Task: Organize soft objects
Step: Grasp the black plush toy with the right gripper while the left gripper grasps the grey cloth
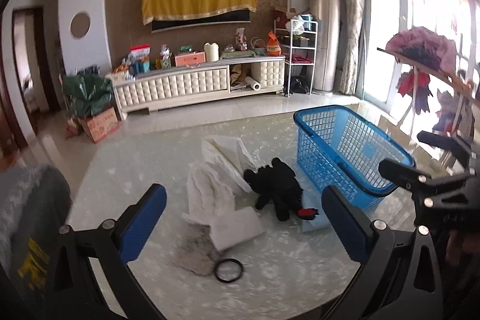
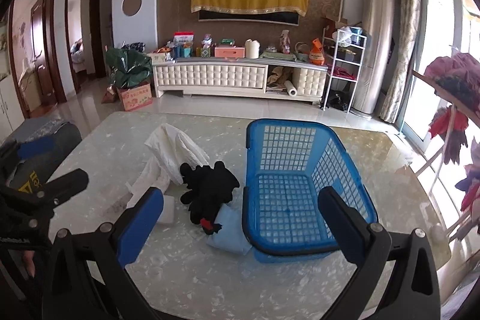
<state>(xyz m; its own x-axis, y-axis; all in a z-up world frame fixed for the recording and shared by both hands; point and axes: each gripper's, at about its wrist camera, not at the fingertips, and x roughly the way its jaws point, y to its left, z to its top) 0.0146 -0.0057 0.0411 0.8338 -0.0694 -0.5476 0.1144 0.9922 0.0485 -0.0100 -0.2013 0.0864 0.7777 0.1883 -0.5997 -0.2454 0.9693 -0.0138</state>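
Blue basket sits empty on my tabletop, black plush just beside it; my left claw and right claw both hover released, gripping nothing

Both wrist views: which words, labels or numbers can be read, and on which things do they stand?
None can be read for certain.
Cardboard box: red print, too blurred.
Grey bag: yellow print, cut off and blurred.
Pink box: label too small.
Basket, black plush: no text shows.
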